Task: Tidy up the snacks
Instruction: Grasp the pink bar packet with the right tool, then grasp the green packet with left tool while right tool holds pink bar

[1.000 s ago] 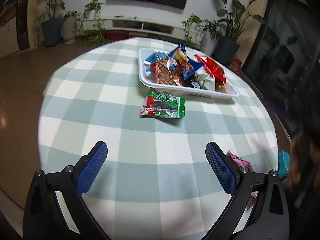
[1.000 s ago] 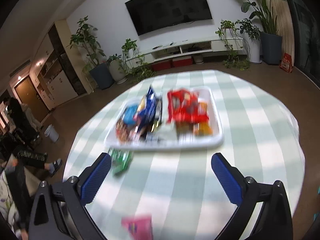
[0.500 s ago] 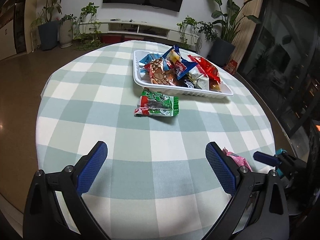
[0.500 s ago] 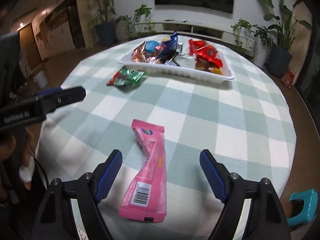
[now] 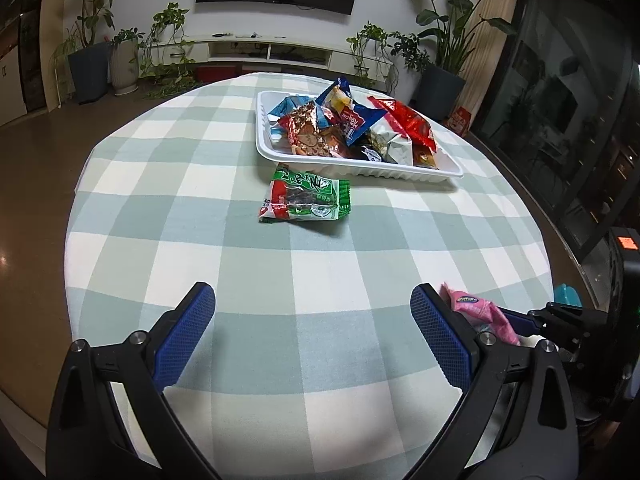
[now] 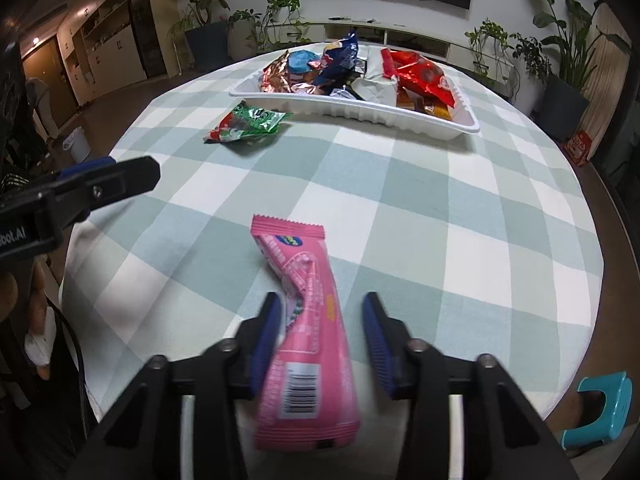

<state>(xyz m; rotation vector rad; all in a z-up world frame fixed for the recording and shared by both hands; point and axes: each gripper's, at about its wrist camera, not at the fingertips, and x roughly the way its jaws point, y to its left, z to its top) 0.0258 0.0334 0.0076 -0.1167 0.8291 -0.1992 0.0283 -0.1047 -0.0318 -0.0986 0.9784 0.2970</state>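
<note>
the right gripper (image 6: 320, 322) has just been closing around the pink snack (image 6: 308, 332), not squeezing yet; it could slip out sideways; the left gripper (image 5: 312, 336) is wide apart

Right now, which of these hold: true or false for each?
1. The green packet is in the tray. False: it lies on the cloth, just in front of the tray.
2. The pink packet sits between the right gripper's fingers. True; its jaws have just been closing round it.
3. The left gripper holds a packet. False: it is open and empty.
4. The tray holds several packets. True.
</note>
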